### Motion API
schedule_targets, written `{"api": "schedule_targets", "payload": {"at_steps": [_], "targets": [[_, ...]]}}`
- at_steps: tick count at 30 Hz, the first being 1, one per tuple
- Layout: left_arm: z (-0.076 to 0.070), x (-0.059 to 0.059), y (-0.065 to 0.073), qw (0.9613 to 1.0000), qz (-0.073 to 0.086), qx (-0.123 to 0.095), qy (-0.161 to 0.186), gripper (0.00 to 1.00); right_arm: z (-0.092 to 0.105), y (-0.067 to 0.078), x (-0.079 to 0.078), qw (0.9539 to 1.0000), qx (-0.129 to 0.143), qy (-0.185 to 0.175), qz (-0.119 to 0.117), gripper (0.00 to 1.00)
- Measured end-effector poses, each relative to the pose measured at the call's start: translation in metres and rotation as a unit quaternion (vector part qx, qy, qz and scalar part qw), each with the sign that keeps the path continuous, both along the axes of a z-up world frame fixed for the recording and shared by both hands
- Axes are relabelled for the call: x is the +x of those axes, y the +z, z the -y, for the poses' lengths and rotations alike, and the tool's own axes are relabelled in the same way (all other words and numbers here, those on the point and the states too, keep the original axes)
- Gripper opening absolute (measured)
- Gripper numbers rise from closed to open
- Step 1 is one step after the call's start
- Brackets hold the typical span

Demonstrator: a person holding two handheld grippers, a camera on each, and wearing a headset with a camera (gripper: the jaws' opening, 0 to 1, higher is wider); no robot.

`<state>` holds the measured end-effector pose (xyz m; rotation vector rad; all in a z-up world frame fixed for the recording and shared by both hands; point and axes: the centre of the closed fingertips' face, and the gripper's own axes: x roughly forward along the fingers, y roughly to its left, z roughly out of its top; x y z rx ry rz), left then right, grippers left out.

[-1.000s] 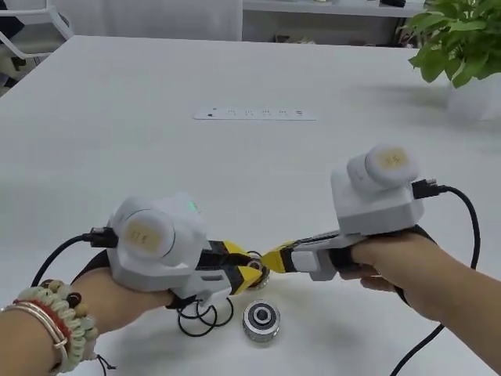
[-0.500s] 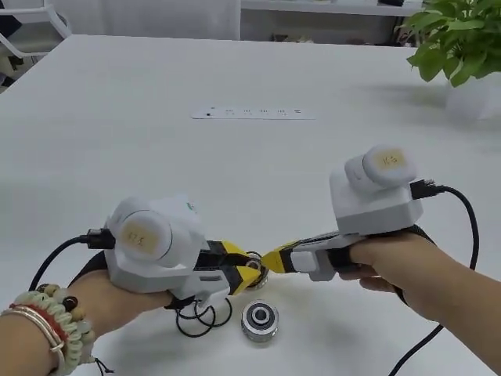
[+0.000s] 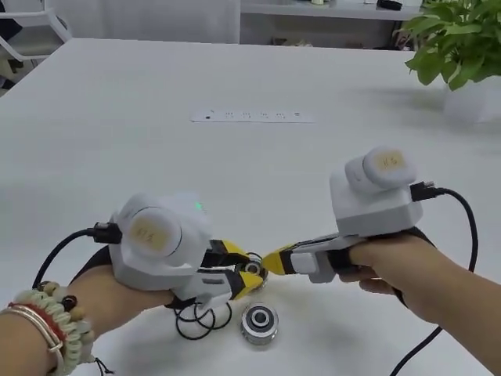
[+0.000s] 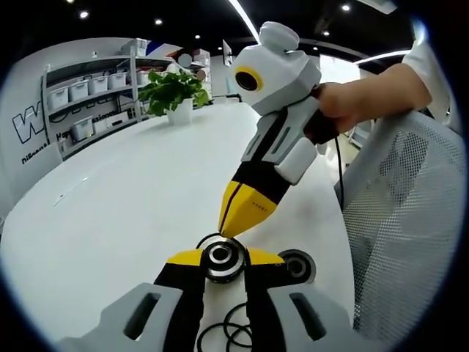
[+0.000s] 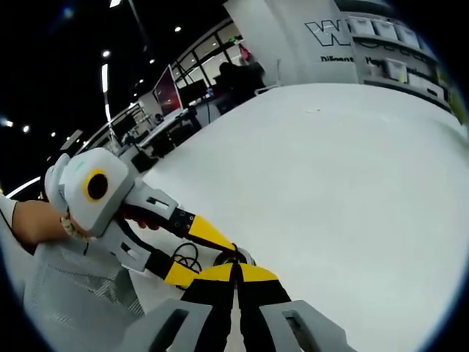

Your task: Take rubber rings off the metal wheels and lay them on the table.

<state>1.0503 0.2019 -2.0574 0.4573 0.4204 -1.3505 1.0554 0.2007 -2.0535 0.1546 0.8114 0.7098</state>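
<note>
My left gripper [image 3: 247, 276] [image 4: 222, 261] is shut on a small metal wheel [image 4: 221, 256] [image 3: 254, 269], held just above the table. My right gripper [image 3: 267, 261] [image 5: 236, 270] comes in from the right. Its yellow jaws are shut at the wheel's rim, pinching a thin black rubber ring [image 4: 207, 239] that stands partly off the wheel. A second metal wheel [image 3: 259, 322] [image 4: 297, 265] lies flat on the table below the tips. Loose black rubber rings [image 3: 199, 317] [image 4: 231, 334] lie under the left gripper.
The white table [image 3: 235, 180] stretches far ahead. A white power strip [image 3: 254, 117] lies across its middle. A potted plant [image 3: 458, 43] stands at the far right corner. A black cable [image 3: 462, 235] trails from the right gripper.
Almost nothing has moved; both grippers stay tip to tip at the held wheel, and the left one has shifted a touch to the right.
</note>
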Motion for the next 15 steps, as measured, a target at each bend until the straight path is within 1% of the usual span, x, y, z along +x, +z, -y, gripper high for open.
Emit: {"api": "schedule_targets", "payload": {"at_steps": [2, 3, 4, 5, 6, 7, 8, 10, 12, 14, 15], "targets": [[0.000, -0.004, 0.000, 0.9999, 0.003, 0.011, -0.013, 0.21, 0.000, 0.001, 0.000, 1.0000, 0.001, 0.000, 0.001, 0.00], [0.000, -0.006, 0.002, 0.9997, 0.002, 0.012, -0.020, 0.23, 0.000, 0.001, 0.000, 1.0000, 0.001, 0.000, 0.001, 0.00], [-0.001, -0.008, 0.003, 0.9997, -0.002, 0.013, -0.022, 0.25, 0.000, 0.002, 0.000, 1.0000, 0.002, 0.000, 0.002, 0.00], [0.000, -0.009, 0.005, 0.9996, -0.013, 0.010, -0.023, 0.28, -0.001, 0.003, 0.000, 1.0000, 0.003, 0.000, 0.002, 0.00], [0.003, -0.013, 0.012, 0.9992, -0.032, -0.004, -0.023, 0.30, -0.001, 0.003, 0.000, 1.0000, 0.003, 0.000, 0.003, 0.00], [0.005, -0.015, 0.017, 0.9989, -0.039, -0.014, -0.022, 0.31, -0.001, 0.003, 0.000, 1.0000, 0.004, 0.001, 0.002, 0.00], [0.004, -0.015, 0.024, 0.9988, -0.039, -0.017, -0.025, 0.33, -0.002, 0.004, 0.000, 1.0000, 0.005, 0.001, 0.001, 0.00], [0.002, -0.017, 0.032, 0.9986, -0.039, -0.019, -0.029, 0.34, -0.003, 0.006, 0.000, 1.0000, 0.007, 0.001, 0.001, 0.00], [0.000, -0.018, 0.038, 0.9985, -0.040, -0.018, -0.032, 0.36, -0.006, 0.008, -0.001, 0.9999, 0.009, 0.004, 0.004, 0.00], [-0.005, -0.022, 0.043, 0.9975, -0.055, -0.015, -0.042, 0.41, -0.008, 0.010, -0.002, 0.9999, 0.010, 0.007, 0.006, 0.00], [-0.008, -0.023, 0.048, 0.9974, -0.051, -0.018, -0.048, 0.44, -0.009, 0.011, -0.002, 0.9999, 0.011, 0.008, 0.008, 0.00]]}}
